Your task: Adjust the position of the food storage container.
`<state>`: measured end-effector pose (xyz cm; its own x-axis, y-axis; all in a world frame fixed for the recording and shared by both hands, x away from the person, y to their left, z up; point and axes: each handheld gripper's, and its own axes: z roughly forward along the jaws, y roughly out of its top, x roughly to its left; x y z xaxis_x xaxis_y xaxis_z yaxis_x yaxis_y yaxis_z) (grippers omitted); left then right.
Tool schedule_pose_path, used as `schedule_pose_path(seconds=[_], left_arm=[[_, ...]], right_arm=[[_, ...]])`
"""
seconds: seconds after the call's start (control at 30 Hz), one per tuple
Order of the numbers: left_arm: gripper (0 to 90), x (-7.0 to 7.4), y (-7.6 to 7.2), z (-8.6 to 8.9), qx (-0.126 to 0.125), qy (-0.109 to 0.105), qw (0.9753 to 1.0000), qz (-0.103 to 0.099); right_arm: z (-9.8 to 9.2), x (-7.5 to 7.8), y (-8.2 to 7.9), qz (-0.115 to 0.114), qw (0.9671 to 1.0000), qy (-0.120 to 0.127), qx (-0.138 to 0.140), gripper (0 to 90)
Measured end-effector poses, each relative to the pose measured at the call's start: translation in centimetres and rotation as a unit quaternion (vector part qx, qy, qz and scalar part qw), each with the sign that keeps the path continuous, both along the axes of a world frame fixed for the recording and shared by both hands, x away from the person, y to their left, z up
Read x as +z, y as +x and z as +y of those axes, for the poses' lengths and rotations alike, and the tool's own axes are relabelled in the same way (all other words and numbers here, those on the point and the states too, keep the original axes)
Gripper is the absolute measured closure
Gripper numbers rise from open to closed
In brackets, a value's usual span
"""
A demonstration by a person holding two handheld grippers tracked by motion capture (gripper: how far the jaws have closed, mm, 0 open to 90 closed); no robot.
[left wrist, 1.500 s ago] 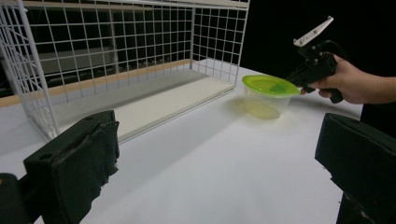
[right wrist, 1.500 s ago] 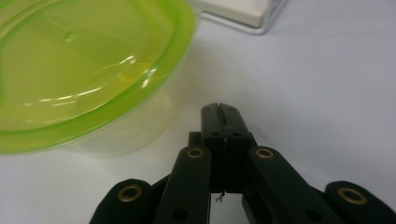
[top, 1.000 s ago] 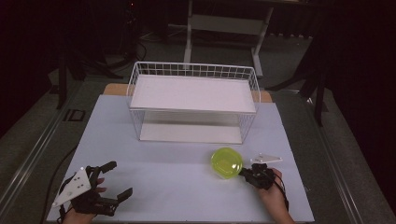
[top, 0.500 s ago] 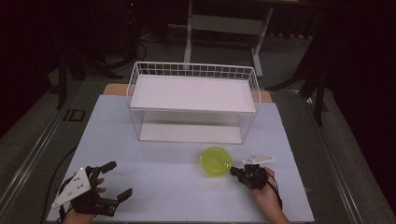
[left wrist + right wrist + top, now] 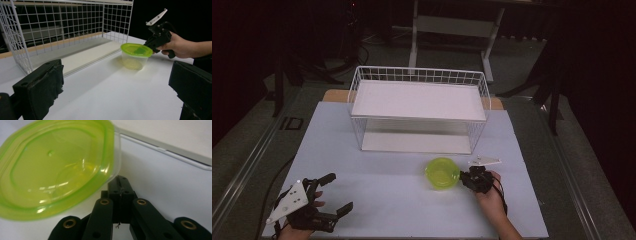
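Note:
A clear container with a lime-green lid (image 5: 442,173) stands upright on the white table, just in front of the wire rack. My right gripper (image 5: 465,179) sits at its right side, jaws pressed together on the lid's rim. The right gripper view has those jaws (image 5: 120,182) meeting right under the edge of the container (image 5: 55,167). My left gripper (image 5: 338,192) rests at the table's front left with its jaws wide apart and nothing between them. From the left gripper view, the container (image 5: 136,56) and the right gripper (image 5: 150,44) lie ahead between my open jaws (image 5: 115,87).
A white wire rack (image 5: 419,75) with a white shelf board fills the middle back of the table; its mesh wall (image 5: 62,27) shows close on the left gripper view. The table's front edge runs just under both hands.
The container was tilted with its lid facing the camera; it now stands upright and a little farther left. The right gripper moved left with it. The left gripper has stayed put.

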<state>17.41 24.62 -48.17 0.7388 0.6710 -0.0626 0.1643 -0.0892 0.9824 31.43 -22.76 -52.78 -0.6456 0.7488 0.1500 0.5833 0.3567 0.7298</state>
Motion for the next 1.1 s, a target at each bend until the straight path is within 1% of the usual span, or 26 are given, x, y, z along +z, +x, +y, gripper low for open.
schedule_pose_path(seconds=[0.13, 0.2, 0.23, 0.3, 0.47, 0.53, 0.7, 0.8, 0.83, 1.0, 1.1], left_arm=[[0.5, 0.0, 0.0, 0.0, 0.0, -0.002, 1.0, 0.0], [0.5, 0.0, 0.0, 0.0, 0.0, 0.0, 1.0, 0.0], [0.5, 0.0, 0.0, 0.0, -0.001, 0.001, 1.0, 0.0], [0.5, 0.0, 0.0, -0.1, -0.002, 0.003, 1.0, 0.0], [0.5, 0.0, 0.0, -0.1, -0.003, 0.004, 1.0, 0.001], [0.5, 0.0, 0.0, -0.1, -0.003, 0.003, 1.0, 0.001], [0.5, 0.0, 0.0, -0.2, -0.004, 0.003, 1.0, 0.002], [0.5, 0.0, 0.0, -0.2, -0.004, 0.004, 1.0, 0.002], [0.5, 0.0, 0.0, -0.2, -0.004, 0.003, 1.0, 0.003], [0.5, -0.1, 0.0, -0.2, -0.005, 0.004, 1.0, 0.004], [0.5, -0.1, 0.0, -0.2, -0.005, 0.003, 1.0, 0.003]], right_arm=[[0.7, -0.2, -0.6, 0.009, 0.9999, 0.007, 0.013, 90.0], [1.3, -0.3, -1.0, 0.011, 0.9997, 0.003, 0.022, 90.0], [1.5, -0.4, -1.2, 0.013, 0.9995, 0.007, 0.027, 90.0], [2.1, -0.4, -1.6, 0.017, 0.9991, 0.007, 0.038, 90.0], [3.6, -0.4, -2.3, 0.02, 0.9979, 0.009, 0.061, 90.0], [3.8, -0.3, -2.3, 0.016, 0.9978, 0.003, 0.064, 90.0], [3.3, 0.1, -2.0, 0.016, 0.9988, 0.004, 0.047, 90.0], [3.4, 0.0, -1.9, 0.019, 0.9989, 0.004, 0.043, 90.0], [3.5, -0.1, -1.8, 0.023, 0.9988, 0.007, 0.044, 90.0], [4.7, -0.4, -1.7, 0.025, 0.9982, 0.001, 0.056, 90.0], [5.5, -0.4, -1.5, 0.025, 0.9978, 0.004, 0.062, 90.0]])
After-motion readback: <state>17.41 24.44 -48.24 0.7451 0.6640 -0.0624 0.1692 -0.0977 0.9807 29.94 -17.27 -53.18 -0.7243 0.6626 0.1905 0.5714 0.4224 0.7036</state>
